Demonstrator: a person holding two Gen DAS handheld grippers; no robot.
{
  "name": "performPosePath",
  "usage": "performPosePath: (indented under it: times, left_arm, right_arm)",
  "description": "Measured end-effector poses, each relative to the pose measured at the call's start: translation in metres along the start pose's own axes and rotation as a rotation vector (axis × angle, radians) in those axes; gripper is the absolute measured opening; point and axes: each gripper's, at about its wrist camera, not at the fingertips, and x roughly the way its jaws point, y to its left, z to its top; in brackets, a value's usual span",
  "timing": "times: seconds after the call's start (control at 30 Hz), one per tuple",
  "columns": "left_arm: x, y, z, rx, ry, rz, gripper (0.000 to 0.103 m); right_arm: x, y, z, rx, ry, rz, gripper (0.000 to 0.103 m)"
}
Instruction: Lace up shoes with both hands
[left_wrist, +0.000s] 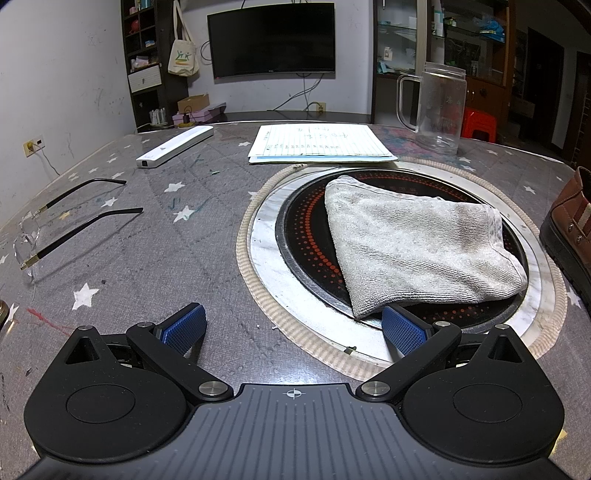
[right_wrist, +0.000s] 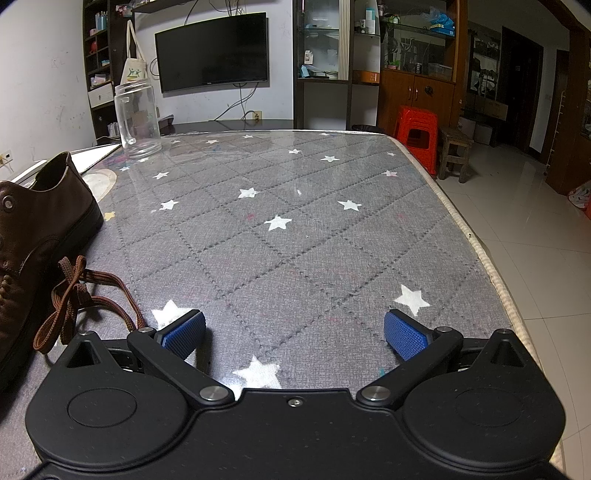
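Left gripper (left_wrist: 293, 326) spread wide, empty, above grey starred tablecloth (left_wrist: 155, 236) near folded towel (left_wrist: 417, 243). Right gripper (right_wrist: 294, 334) also wide apart, empty. Brown leather shoe (right_wrist: 33, 236) at left, tied brown lace (right_wrist: 79, 295) lying beside it.

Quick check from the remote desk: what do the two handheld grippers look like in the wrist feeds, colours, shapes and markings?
Both look alike: the left gripper and right gripper have matte black linkage arms with silver pivot pins, round black housings either side, and blue textured pads on the fingers. The left's ribbed grey centre plate carries a white crosshair mark; the right's shows a small screw. No cables, hands or sleeves visible.
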Motion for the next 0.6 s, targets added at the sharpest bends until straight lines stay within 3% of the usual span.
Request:
performPosePath:
  times: [0.6]
  left_arm:
    - [0.0006, 0.0026, 0.0005, 0.000, 0.000, -0.002, 0.103]
  right_arm:
    - [0.0003, -0.0039, 0.0001, -0.001, 0.003, 0.000, 0.103]
